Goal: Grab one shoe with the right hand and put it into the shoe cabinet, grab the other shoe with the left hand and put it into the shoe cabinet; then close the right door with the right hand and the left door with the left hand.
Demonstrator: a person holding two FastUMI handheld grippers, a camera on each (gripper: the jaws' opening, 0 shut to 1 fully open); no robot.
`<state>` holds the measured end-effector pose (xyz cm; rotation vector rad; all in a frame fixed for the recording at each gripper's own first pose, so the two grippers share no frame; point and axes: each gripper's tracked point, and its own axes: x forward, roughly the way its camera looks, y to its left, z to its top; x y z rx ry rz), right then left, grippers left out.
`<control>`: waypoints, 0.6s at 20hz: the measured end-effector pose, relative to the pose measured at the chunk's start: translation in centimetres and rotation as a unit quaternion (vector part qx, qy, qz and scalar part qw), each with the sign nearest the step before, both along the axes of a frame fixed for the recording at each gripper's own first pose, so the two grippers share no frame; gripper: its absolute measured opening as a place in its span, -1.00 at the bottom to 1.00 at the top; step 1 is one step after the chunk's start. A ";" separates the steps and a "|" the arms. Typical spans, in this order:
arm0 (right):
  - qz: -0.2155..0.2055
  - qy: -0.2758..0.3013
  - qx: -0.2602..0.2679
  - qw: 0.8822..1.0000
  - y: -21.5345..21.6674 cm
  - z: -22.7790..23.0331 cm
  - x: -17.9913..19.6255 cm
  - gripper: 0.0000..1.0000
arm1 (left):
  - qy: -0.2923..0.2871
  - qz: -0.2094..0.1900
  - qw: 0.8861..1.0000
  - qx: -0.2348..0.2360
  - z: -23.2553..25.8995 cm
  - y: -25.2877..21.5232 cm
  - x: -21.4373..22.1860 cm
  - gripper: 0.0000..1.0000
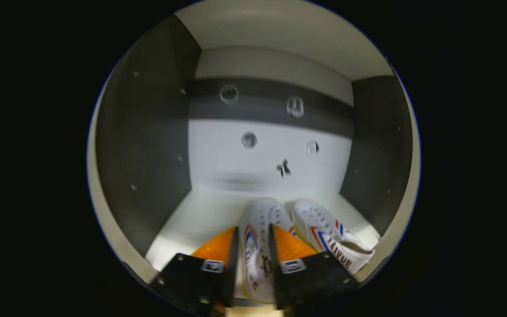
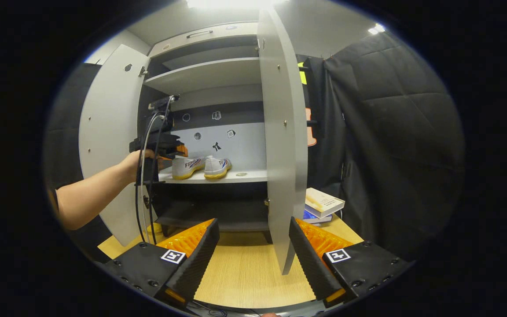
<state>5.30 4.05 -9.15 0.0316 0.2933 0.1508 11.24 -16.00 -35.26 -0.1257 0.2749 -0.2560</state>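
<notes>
The middle shelf (image 2: 236, 177) of the shoe cabinet (image 2: 211, 66), a pale board seen left of centre in the right gripper view, carries two white shoes side by side: the left shoe (image 2: 187, 167) and the right shoe (image 2: 217, 167), touching or nearly so, both near the shelf's left end. In the left gripper view the same shelf (image 1: 192, 220) spreads across the lower middle, with the two shoes (image 1: 260, 246) (image 1: 332, 242) lying lengthwise at lower centre. Below, a wooden tabletop (image 2: 244, 268) bears the cabinet, and at centre right a stack of books (image 2: 321, 204).
</notes>
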 end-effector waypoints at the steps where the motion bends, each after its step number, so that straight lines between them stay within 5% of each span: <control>1: -0.002 -0.003 -0.001 1.000 -0.2 0.4 -0.1 0.99 | -0.011 0.000 1.000 -0.002 1.1 0.5 -1.2 -0.03; 3: -0.009 -0.012 -0.001 1.000 -0.6 1.4 -0.3 0.93 | -0.031 -0.007 0.999 0.004 3.0 1.3 -3.6 0.60; 12: -0.053 -0.050 -0.003 0.997 -3.1 6.6 -0.3 0.92 | -0.090 -0.055 0.994 -0.006 7.8 4.5 -17.9 0.59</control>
